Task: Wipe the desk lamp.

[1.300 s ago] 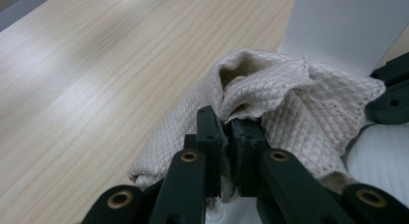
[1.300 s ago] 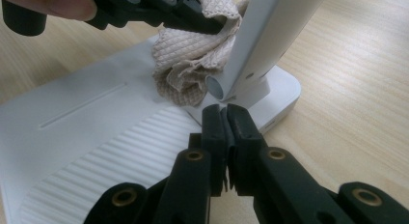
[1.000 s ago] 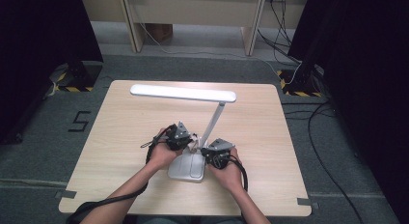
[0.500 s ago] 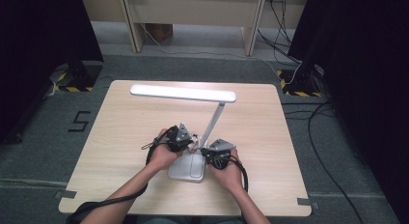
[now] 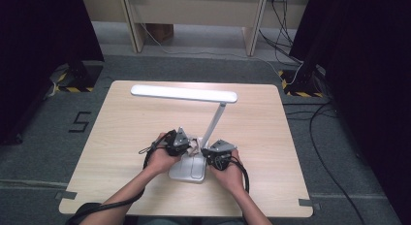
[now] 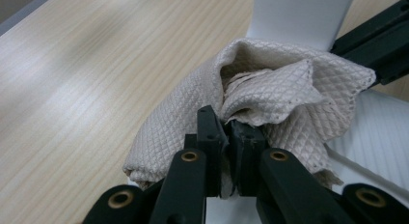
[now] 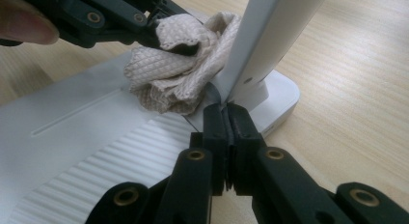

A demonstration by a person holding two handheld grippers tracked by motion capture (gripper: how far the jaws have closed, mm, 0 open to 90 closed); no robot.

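The light wooden table (image 5: 121,137) carries a white desk lamp (image 5: 213,116) whose long head lies level above the far half and whose slanted arm runs down to a flat white base (image 5: 191,170) near the person's edge. The work in hand looks like wiping the lamp where the arm meets the base, and it seems to be mid-wipe at the foot of the arm. The left gripper (image 6: 226,132) is clamped on a bunched beige waffle-weave cloth (image 6: 270,96), which presses against the lower arm just above the base, directly ahead of its jaws. The right gripper (image 7: 225,119) has its jaws together with nothing clearly between them, their tips resting at the arm's hinge on the base, apparently steadying the lamp. The next move likely calls for dragging the cloth around or along the arm while the right gripper keeps the base from sliding.
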